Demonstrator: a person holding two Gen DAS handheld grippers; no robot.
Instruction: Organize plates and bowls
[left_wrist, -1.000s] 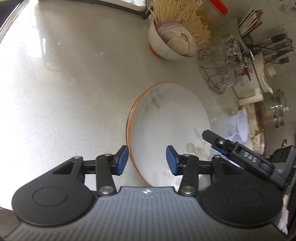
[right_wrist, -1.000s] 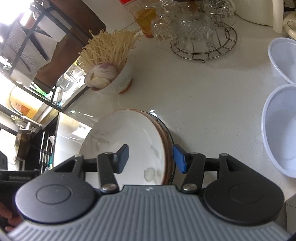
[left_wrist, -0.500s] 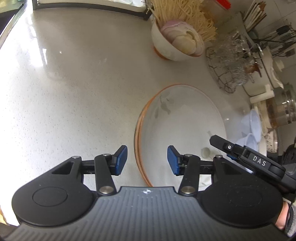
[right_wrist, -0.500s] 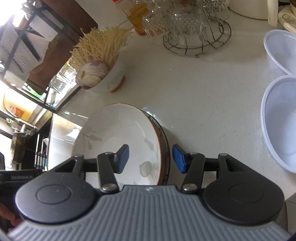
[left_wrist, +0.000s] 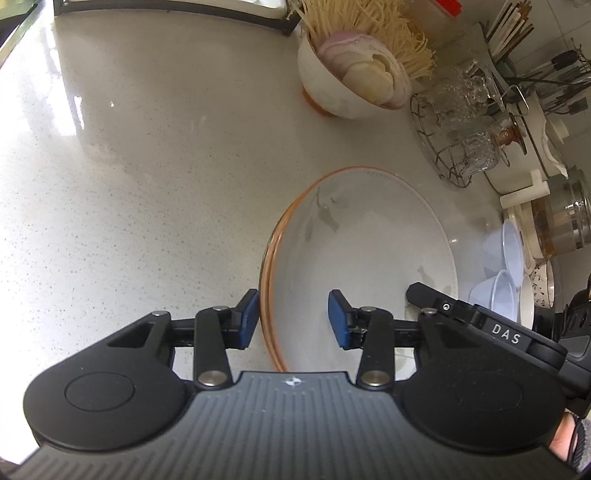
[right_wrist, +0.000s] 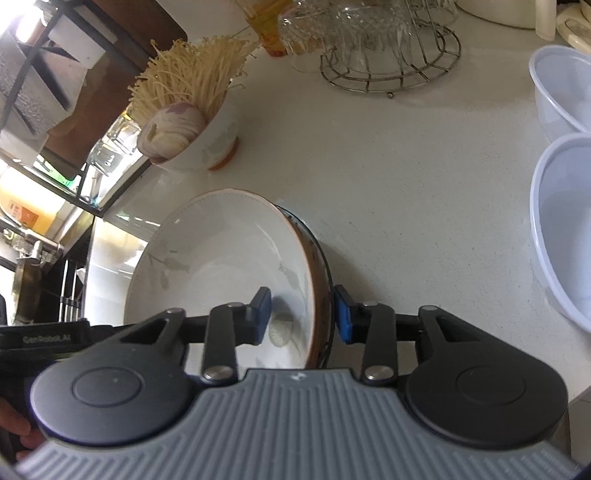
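Item one: the plate stack (left_wrist: 362, 251), white plates with orange rims, a dark-rimmed one at the bottom seen from my right camera, lying on the pale speckled counter (left_wrist: 129, 166). I use it as my landmark.

Item two: my left tongs (left_wrist: 291, 321), straddling the stack's near left rim. The jaws have just been closing; the outer blue pad sits just beside the orange edge, the inner pad hangs over the plate's face, apart from it. I see no grip yet.

Item three: my right tongs (right_wrist: 303, 317), straddling the stack's right rim. The jaws have just been closing too; one pad is inside the top plate, the other just outside the dark rim. Whether either pad touches I cannot tell.

Item four: a white bowl (left_wrist: 343, 85) of noodles and sliced onion, beyond the stack.

Item five: a wire rack (right_wrist: 391, 55) of glasses, beyond the stack, right of the bowl.

Item six: two clear plastic bowls (right_wrist: 565, 229), well right of the stack.
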